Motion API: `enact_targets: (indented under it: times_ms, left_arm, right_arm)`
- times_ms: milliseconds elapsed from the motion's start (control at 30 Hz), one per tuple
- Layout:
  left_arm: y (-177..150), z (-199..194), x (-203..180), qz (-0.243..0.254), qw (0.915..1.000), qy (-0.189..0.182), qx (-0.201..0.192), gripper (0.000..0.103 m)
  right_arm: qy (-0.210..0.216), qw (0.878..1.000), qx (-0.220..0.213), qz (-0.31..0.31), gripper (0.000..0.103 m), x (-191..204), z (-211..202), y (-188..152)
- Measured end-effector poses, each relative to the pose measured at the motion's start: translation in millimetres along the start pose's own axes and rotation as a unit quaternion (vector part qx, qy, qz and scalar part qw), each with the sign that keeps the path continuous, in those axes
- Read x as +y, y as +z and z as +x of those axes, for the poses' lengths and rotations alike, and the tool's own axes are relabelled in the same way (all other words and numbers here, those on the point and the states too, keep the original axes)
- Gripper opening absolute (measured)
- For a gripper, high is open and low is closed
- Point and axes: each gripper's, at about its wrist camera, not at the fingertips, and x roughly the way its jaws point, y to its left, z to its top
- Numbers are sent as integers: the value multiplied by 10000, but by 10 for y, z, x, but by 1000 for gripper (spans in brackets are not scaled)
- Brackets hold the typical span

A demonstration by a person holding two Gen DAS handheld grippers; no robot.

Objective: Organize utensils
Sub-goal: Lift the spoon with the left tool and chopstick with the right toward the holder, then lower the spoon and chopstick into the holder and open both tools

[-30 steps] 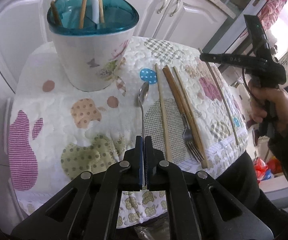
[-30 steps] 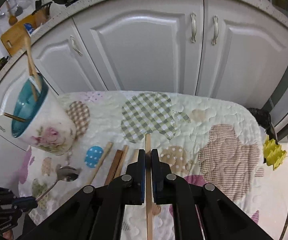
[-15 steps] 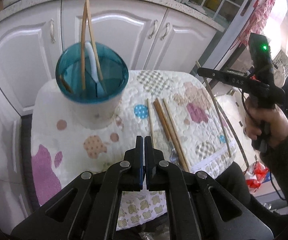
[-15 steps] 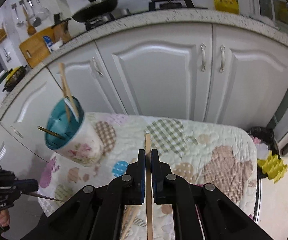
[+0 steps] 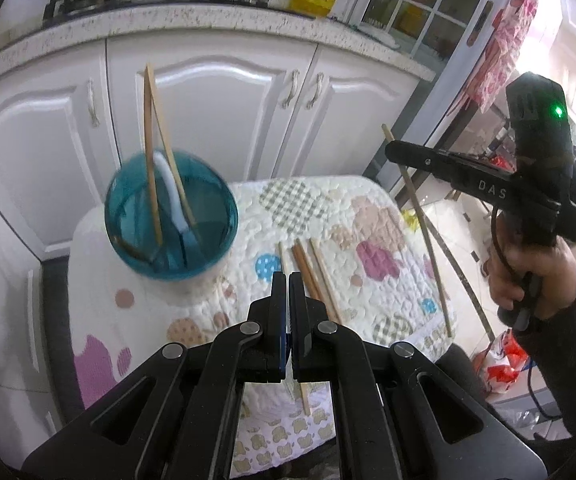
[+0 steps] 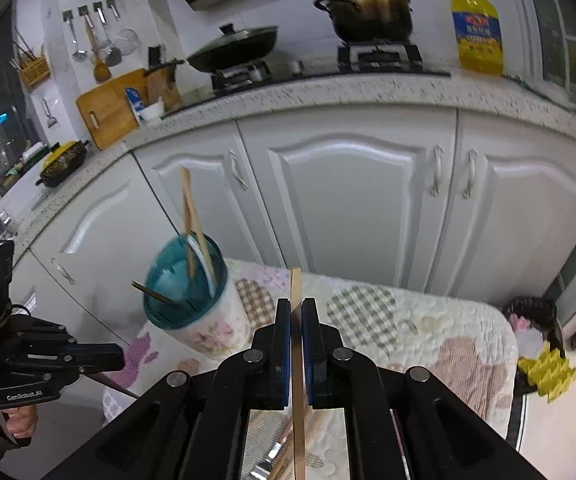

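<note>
– Holder on the far left, what's in it?
– The utensil holder [image 5: 228, 216] is a white flowered cup with a teal divided insert. It stands upright on the left part of the quilted cloth [image 5: 368, 208]. Two pale chopsticks [image 5: 149, 152] stand in it and cross near their tops. A white utensil [image 5: 172, 184] is beside them, and a dark stick [image 6: 156, 294] leans out low over the rim.
– And the left gripper?
– The left gripper [image 5: 288, 280] hovers over the near edge of the cloth, just right of the holder. Its jaws are pressed almost together with only a sliver between them. In the right wrist view a thin dark rod [image 6: 122, 390] pokes out of its tip and slopes down. I cannot tell what utensil that is.
– What lies loose on the cloth?
– Several loose chopsticks [image 5: 312, 276], pale and brown, lie side by side in the middle of the cloth. They sit just past the left fingertips and run toward the near edge.
– Further right?
– The right gripper [image 6: 296, 308] is held up in the air, off the right edge of the cloth and well apart from the holder. Its jaws are clamped narrow on a single chopstick [image 6: 296, 280], which passes straight through them and sticks out beyond the tips. From the left wrist view that stick slants down across the cloth's right border.
– Behind all that?
– White cabinet doors [image 6: 348, 208] under a speckled counter, with a yellow oil bottle [image 6: 478, 28] at its right end
</note>
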Motion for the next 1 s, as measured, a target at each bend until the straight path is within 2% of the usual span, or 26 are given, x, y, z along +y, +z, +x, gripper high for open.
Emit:
enact_targets:
  times_ms: [233, 500, 733, 1000]
  left_arm:
    - [358, -386, 22, 16, 9993, -129, -359, 0]
    - [787, -698, 236, -46, 9976, 170, -676, 0]
    - [1057, -648, 501, -219, 9964, 214, -793, 0]
    - [1266, -361, 654, -70, 9965, 380, -740, 0]
  right_arm:
    - [262, 9990, -356, -75, 5, 173, -90, 310]
    - [380, 9943, -1000, 5, 5, 498, -70, 748]
    - [515, 9866, -1542, 121, 5, 748, 96, 1071]
    - [656, 9834, -1692, 94, 5, 860, 494, 1294]
